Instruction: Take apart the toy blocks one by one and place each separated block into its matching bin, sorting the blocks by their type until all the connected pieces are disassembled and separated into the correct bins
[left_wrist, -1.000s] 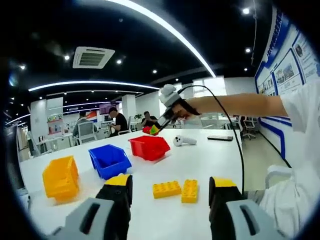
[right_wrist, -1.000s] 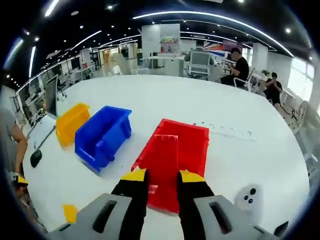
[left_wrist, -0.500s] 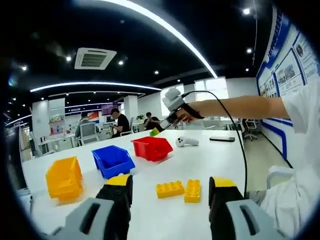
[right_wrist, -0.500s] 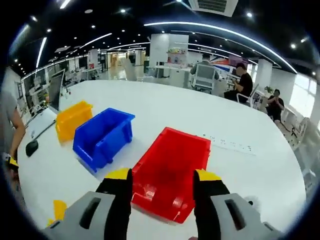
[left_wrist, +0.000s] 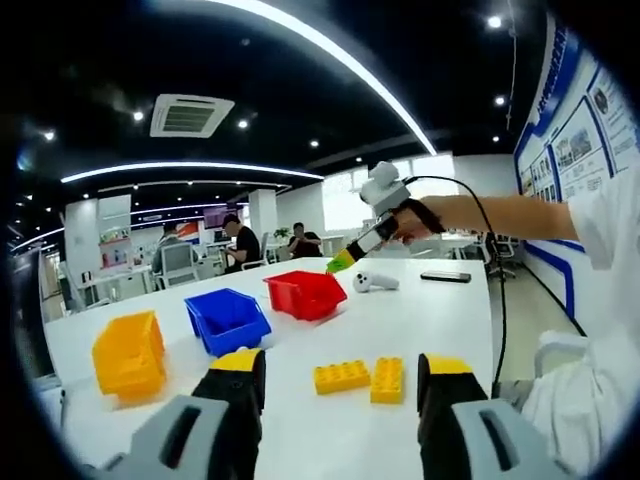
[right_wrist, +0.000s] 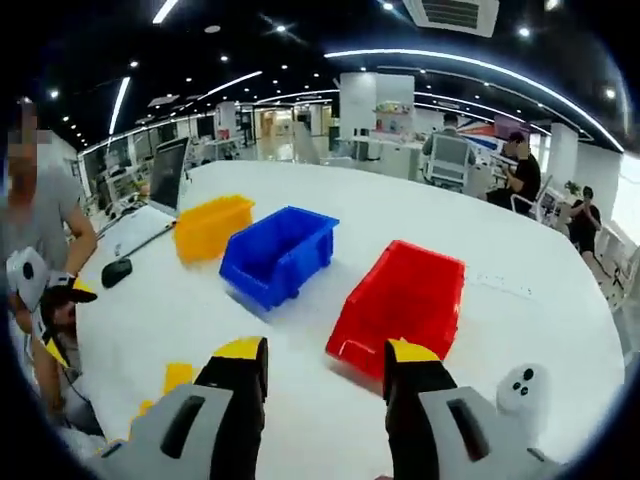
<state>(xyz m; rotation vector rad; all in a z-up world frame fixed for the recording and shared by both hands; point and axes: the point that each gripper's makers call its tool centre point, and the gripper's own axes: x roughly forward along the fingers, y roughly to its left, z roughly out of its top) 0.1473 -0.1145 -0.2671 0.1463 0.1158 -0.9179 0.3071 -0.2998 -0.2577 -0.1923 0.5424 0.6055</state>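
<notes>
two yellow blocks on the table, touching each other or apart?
Cannot tell. In the left gripper view the two yellow blocks lie side by side on the white table, corners nearly meeting, but no clear gap or contact shows.

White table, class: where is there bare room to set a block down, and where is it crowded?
The white table is bare to the right of the red bin, up to the white controller. Another free strip lies between the yellow blocks and the bins. The yellow bin, blue bin and red bin stand crowded in a row.
</notes>
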